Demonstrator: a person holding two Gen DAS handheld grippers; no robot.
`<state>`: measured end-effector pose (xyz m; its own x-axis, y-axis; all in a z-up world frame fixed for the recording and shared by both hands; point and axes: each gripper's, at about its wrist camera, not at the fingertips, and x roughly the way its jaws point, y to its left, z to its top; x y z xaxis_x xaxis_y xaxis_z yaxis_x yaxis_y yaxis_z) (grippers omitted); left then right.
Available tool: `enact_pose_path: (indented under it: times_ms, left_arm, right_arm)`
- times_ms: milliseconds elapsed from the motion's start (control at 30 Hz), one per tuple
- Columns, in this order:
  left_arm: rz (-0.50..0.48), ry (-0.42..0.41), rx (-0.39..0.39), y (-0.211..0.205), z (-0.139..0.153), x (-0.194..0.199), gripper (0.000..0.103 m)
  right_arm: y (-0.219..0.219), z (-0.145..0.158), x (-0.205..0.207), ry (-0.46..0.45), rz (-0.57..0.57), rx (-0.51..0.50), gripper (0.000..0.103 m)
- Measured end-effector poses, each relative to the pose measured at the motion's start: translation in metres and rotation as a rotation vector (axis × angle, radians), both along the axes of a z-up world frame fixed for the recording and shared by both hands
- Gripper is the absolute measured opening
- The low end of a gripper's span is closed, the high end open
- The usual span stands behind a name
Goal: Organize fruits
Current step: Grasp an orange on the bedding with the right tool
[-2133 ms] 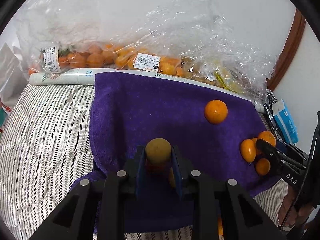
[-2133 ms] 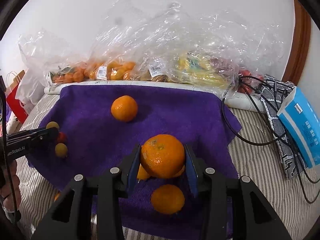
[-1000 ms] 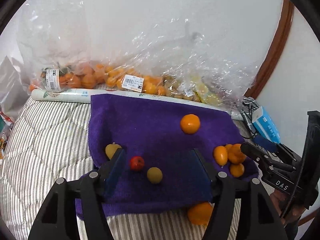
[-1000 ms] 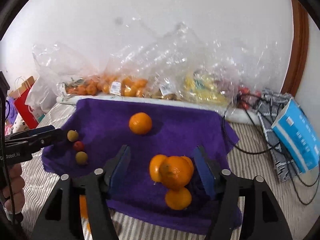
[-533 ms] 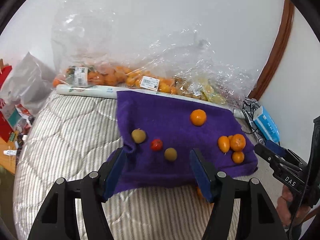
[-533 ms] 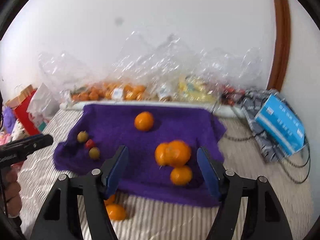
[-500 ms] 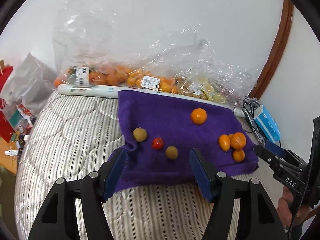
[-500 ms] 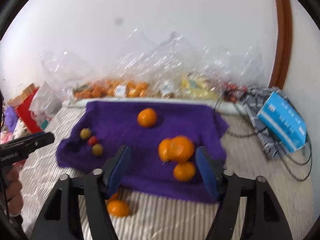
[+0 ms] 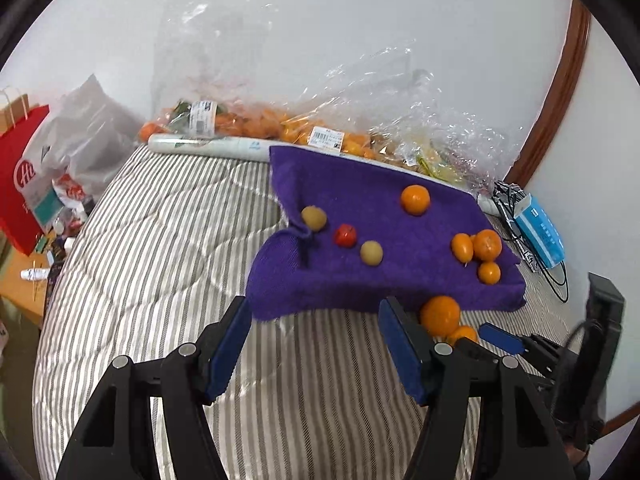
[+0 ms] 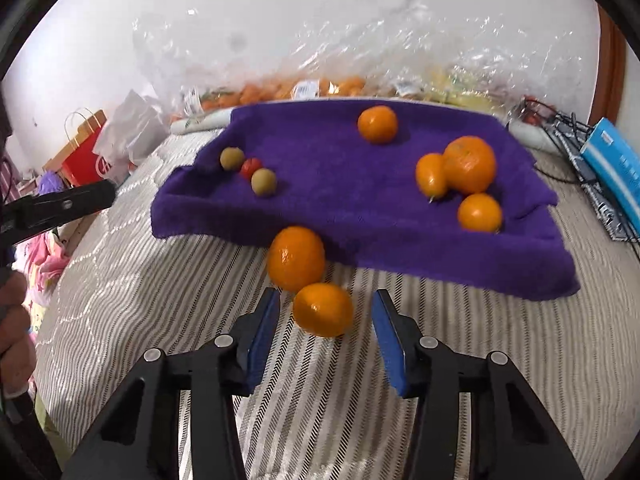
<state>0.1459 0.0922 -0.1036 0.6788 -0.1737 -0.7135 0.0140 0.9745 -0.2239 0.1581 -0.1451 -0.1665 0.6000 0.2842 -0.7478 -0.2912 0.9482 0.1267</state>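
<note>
The striped quilted bed cover [image 10: 460,360] carries a purple terry towel [image 10: 340,184], on which the sorting looks partly done: a cluster of three orange citrus fruits [image 10: 468,168] lies to the right, a lone orange mandarin [image 10: 377,124] at the back, and two olive-green round fruits flanking a small red one [image 10: 251,167] to the left. Two loose orange mandarins remain off the towel by its near edge, the larger [image 10: 295,258] touching the hem, the smaller [image 10: 323,310] nearer. The right gripper [image 10: 324,330] has just been closing, its jaws astride that smaller, nearly round mandarin but not yet pressing it. The left gripper [image 9: 314,344] is apart and empty.
</note>
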Motion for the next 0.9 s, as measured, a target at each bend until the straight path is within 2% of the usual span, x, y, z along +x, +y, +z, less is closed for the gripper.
enact_pose_path:
  times_ms: [200, 267, 500, 667, 900]
  left_arm:
    - [0.006, 0.023, -0.004, 0.002, -0.010, -0.010, 0.063]
    - [0.009, 0.033, -0.007, 0.001, -0.014, -0.011, 0.063]
    - [0.012, 0.049, 0.016, -0.011, -0.032, -0.013, 0.063]
    - [0.022, 0.059, 0.055, -0.022, -0.045, -0.016, 0.063]
    - [0.063, 0.075, -0.005, -0.018, -0.064, -0.018, 0.063]
  right_arm:
    - [0.005, -0.015, 0.007, 0.040, -0.009, 0.000, 0.040]
    - [0.006, -0.015, 0.007, 0.020, -0.016, -0.019, 0.035]
    - [0.008, -0.013, -0.003, -0.008, 0.013, -0.072, 0.035]
    - [-0.007, -0.012, -0.010, -0.036, -0.011, -0.097, 0.035]
    - [-0.017, -0.015, -0.011, -0.040, -0.018, -0.068, 0.035]
